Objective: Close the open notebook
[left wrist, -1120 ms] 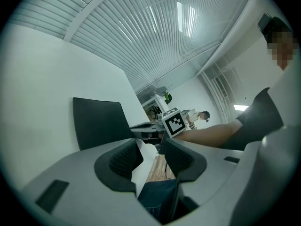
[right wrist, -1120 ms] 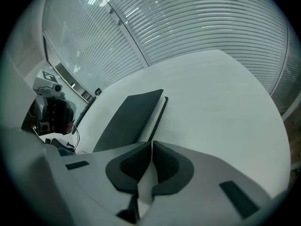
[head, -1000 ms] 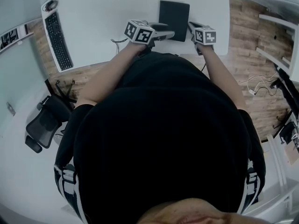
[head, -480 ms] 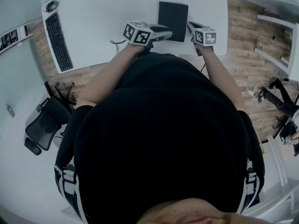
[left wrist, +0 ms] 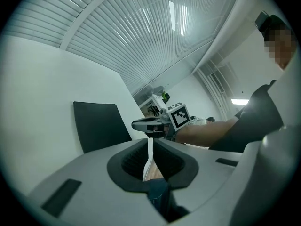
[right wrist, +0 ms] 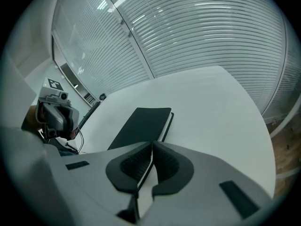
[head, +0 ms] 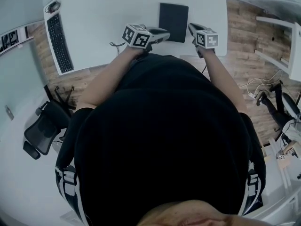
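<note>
The black notebook [head: 174,15] lies closed and flat on the white table [head: 103,13]; it also shows in the left gripper view [left wrist: 101,126] and the right gripper view [right wrist: 141,126]. My left gripper [head: 167,32] hovers just off the notebook's near left corner. Its jaws [left wrist: 151,142] are closing, nearly together, with nothing between them. My right gripper [head: 190,26] hangs beside the notebook's near right corner, shut and empty [right wrist: 152,147]. Neither gripper touches the cover. Each gripper sees the other: the right gripper [left wrist: 148,125] and the left gripper [right wrist: 54,117].
A black keyboard [head: 59,39] and a mouse [head: 51,6] lie at the table's left end. A thin cable [head: 115,45] hangs by the front edge near my left arm. An office chair [head: 42,126] stands on the wooden floor at the left.
The left gripper's jaws have come together from wide open. Both grippers have lifted a little off the table. The notebook has stayed closed and still.
</note>
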### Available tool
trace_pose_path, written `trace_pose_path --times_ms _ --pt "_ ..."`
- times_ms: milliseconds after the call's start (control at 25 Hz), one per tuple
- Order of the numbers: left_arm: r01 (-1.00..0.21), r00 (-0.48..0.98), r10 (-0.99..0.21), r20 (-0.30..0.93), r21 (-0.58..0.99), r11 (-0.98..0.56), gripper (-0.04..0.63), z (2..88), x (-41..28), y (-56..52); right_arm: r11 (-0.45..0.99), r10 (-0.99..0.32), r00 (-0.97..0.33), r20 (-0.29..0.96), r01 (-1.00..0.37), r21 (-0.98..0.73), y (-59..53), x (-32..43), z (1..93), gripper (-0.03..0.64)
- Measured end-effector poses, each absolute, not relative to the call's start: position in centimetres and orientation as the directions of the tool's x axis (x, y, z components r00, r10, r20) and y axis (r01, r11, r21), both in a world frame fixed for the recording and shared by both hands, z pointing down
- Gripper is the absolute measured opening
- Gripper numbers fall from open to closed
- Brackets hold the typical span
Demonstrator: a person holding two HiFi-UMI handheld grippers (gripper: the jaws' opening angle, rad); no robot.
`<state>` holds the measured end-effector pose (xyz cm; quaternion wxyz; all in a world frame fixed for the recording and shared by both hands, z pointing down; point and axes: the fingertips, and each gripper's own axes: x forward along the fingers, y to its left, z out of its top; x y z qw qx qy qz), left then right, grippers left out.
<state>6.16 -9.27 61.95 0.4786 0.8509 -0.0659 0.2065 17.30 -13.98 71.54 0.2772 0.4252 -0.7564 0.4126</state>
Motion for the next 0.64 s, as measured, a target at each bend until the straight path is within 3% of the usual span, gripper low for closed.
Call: trace_pose_path --times_ms 280,640 --pt "-0.311 0.91 0.06 0.41 0.772 -0.554 0.038 61.5 6.4 -10.3 0.317 -0.431 -0.49 0.758 -0.868 -0.382 -14.4 17.7 70.9 0.038" --pt "-0.421 0.888 -0.139 0.438 0.654 -0.628 0.028 60.7 4.0 -13.9 0.35 -0.48 -0.485 0.731 -0.87 -0.347 -15.0 18.8 68.5 0.038"
